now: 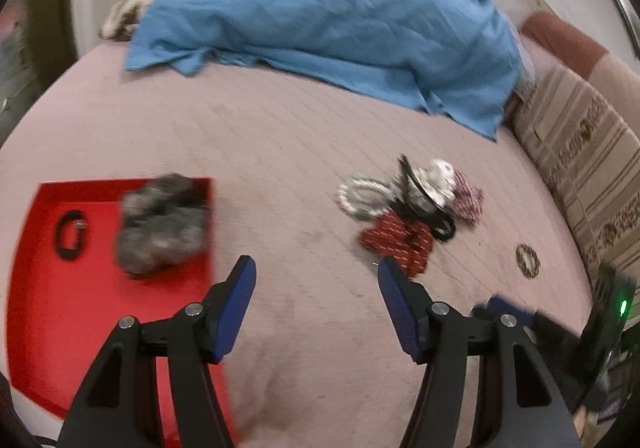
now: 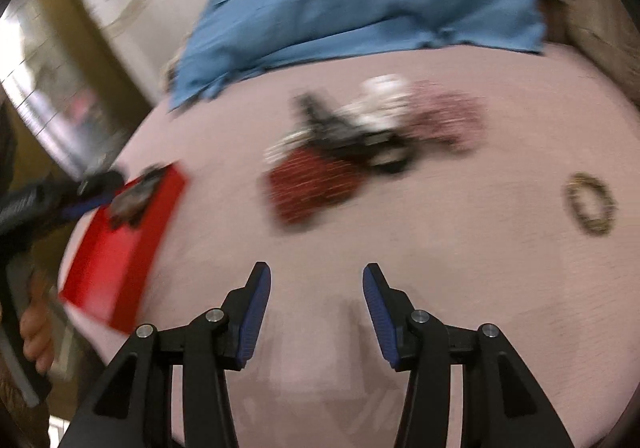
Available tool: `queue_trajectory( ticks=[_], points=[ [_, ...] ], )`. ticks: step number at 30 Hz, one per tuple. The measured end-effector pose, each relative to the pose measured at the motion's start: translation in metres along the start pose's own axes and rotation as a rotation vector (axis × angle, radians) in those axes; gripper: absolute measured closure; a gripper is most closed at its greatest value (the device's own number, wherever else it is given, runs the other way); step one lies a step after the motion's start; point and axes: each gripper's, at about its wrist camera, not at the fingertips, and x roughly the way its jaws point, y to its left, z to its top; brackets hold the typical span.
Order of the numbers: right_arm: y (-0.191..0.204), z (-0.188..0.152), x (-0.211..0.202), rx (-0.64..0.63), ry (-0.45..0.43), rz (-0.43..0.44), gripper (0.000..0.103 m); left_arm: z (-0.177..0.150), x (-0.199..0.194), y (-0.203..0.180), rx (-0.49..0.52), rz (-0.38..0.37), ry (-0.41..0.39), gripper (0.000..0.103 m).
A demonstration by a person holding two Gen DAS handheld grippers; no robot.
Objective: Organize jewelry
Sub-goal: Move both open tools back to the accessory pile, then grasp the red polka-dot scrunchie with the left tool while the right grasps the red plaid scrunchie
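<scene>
Jewelry (image 1: 412, 204) mostly lay heaped on the pink bed (image 1: 280, 152), a lone bracelet (image 1: 528, 261) right of it, while only two pieces sat in the red tray (image 1: 40, 308) at left, both grippers' (image 1: 316, 272) (image 2: 317, 275) fingers spread and empty.

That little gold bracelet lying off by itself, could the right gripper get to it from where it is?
Probably yes. The gold bracelet lies alone on the pink bedcover, apart from the jewelry pile, and the right gripper is open and empty, with only bare cover between them.
</scene>
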Motion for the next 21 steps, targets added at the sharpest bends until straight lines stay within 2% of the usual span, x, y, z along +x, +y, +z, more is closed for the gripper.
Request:
queue_trajectory(
  ticks=[5, 10, 16, 21],
  points=[
    [-0.058, 0.025, -0.002, 0.067, -0.045, -0.066, 0.051, -0.001, 0.036, -0.028, 0.022, -0.015, 0.054, 0.041],
    [-0.095, 0.048, 0.01, 0.123, -0.079, -0.076, 0.043, 0.001, 0.07, -0.044, 0.032, -0.014, 0.101, 0.041],
    [-0.112, 0.079, 0.032, 0.166, -0.099, -0.009, 0.039, 0.011, 0.099, -0.053, 0.028, -0.009, 0.123, 0.041],
    [-0.113, 0.093, 0.048, 0.16, -0.108, 0.011, 0.036, 0.016, 0.114, -0.056, 0.034, 0.005, 0.127, 0.041]
  ],
)
